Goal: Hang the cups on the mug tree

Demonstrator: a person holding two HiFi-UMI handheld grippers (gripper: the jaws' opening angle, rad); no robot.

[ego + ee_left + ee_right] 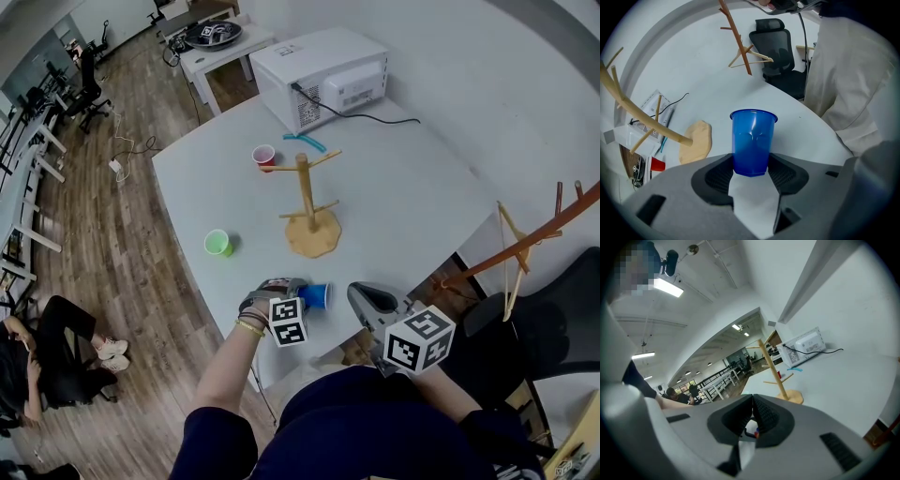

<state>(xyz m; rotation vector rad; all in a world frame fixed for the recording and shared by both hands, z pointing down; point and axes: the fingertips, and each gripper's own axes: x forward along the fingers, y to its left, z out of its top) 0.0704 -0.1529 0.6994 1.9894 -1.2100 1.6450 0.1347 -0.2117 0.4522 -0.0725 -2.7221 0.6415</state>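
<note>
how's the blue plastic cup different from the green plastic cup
The blue plastic cup seems to lie on its side; the green plastic cup stands mouth up. The left gripper clasps the blue cup's base; nothing touches the green one. Both look the same shape, and neither hangs on the wooden mug tree.

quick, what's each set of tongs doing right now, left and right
Left tongs: closed on the base of the blue cup.
Right tongs: shut, holding nothing.

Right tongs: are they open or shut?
Shut: the right gripper view shows the right tongs with dark pads pressed together, nothing between them.
</note>
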